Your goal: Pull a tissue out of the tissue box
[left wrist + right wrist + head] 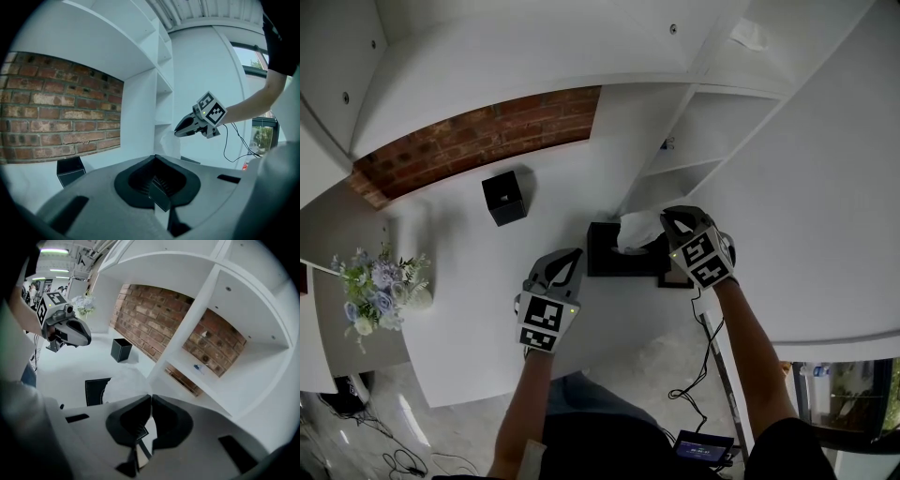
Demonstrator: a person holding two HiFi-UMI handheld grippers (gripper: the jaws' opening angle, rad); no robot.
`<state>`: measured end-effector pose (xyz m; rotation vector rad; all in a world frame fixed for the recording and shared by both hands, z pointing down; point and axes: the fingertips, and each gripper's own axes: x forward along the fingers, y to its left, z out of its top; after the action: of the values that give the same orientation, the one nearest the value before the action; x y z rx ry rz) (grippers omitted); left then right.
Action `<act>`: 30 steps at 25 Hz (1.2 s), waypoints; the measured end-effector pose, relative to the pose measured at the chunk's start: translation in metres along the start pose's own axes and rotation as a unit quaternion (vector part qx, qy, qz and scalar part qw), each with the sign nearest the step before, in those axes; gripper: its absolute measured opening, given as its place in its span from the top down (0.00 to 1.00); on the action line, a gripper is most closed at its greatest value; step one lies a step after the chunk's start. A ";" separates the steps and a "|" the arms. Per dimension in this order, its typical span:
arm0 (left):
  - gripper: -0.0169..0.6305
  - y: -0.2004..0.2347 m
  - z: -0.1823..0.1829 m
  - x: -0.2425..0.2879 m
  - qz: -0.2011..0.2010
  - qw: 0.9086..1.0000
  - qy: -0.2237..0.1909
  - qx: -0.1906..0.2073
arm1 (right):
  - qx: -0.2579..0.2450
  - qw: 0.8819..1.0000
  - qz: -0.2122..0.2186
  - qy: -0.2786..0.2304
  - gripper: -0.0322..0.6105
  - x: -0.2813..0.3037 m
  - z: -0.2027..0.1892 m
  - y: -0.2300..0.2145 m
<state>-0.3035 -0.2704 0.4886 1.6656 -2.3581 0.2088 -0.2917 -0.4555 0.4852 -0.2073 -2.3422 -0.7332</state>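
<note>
Head view showed the right gripper (668,223) clamped shut on the tissue (636,232), which stood up from the black tissue box (612,255) on the white table (469,309). To its left, the left gripper (570,261) was closed and empty. Extraction looked under way; next called for a steady upward pull until the sheet came free.
</note>
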 end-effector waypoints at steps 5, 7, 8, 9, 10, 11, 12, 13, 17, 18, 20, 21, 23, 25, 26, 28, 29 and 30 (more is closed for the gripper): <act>0.96 -0.007 0.009 -0.005 -0.008 1.000 -0.006 0.011 | 0.037 0.998 -0.033 -0.037 0.95 -0.025 0.013 -0.005; 0.96 -0.010 0.013 -0.007 -0.012 1.000 -0.010 0.016 | 0.054 0.996 -0.050 -0.059 0.95 -0.040 0.019 -0.010; 0.96 -0.011 0.016 -0.008 -0.013 1.000 -0.012 0.018 | 0.064 0.993 -0.061 -0.073 0.95 -0.048 0.023 -0.013; 0.96 -0.012 0.018 -0.009 -0.014 1.000 -0.015 0.021 | 0.077 0.990 -0.073 -0.088 0.95 -0.058 0.027 -0.017; 0.96 -0.014 0.020 -0.010 -0.016 0.999 -0.017 0.023 | 0.093 0.986 -0.085 -0.105 0.95 -0.069 0.031 -0.021; 0.96 -0.015 0.023 -0.011 -0.017 0.999 -0.020 0.025 | 0.109 0.981 -0.099 -0.123 0.95 -0.080 0.034 -0.025; 0.96 -0.016 0.026 -0.011 -0.018 0.999 -0.024 0.026 | 0.126 0.976 -0.113 -0.140 0.95 -0.091 0.037 -0.029; 0.96 -0.017 0.029 -0.012 -0.019 0.999 -0.027 0.028 | 0.142 0.969 -0.128 -0.156 0.95 -0.102 0.039 -0.034; 0.96 -0.019 0.040 -0.013 -0.021 0.998 -0.039 0.036 | 0.218 0.933 -0.179 -0.222 0.95 -0.146 0.037 -0.047; 0.96 -0.019 0.041 -0.012 -0.021 0.998 -0.040 0.039 | 0.234 0.924 -0.191 -0.233 0.95 -0.155 0.035 -0.048; 0.96 -0.021 0.049 -0.012 -0.021 0.998 -0.046 0.042 | 0.265 0.906 -0.212 -0.253 0.95 -0.171 0.028 -0.048; 0.96 -0.022 0.055 -0.011 -0.022 0.998 -0.052 0.042 | 0.282 0.896 -0.221 -0.263 0.95 -0.178 0.024 -0.047; 0.96 -0.023 0.064 -0.010 -0.023 0.997 -0.062 0.043 | 0.321 0.871 -0.237 -0.285 0.95 -0.190 0.014 -0.044; 0.96 -0.025 0.072 -0.009 -0.024 0.996 -0.068 0.044 | 0.357 0.847 -0.250 -0.304 0.95 -0.199 0.004 -0.039; 0.96 -0.026 0.075 -0.008 -0.025 0.996 -0.071 0.045 | 0.370 0.838 -0.256 -0.310 0.95 -0.202 -0.002 -0.035; 0.96 -0.027 0.082 -0.006 -0.028 0.995 -0.077 0.047 | 0.389 0.823 -0.268 -0.315 0.95 -0.208 -0.012 -0.028; 0.96 -0.028 0.085 -0.005 -0.030 0.995 -0.080 0.048 | 0.397 0.817 -0.273 -0.317 0.95 -0.210 -0.017 -0.025; 0.96 -0.029 0.087 -0.005 -0.031 0.995 -0.083 0.049 | 0.404 0.811 -0.278 -0.318 0.95 -0.213 -0.022 -0.021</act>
<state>-0.2846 -0.2985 0.4031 1.8664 -2.4448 0.1834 -0.1236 -0.4753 0.3530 0.7527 -3.1686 0.2194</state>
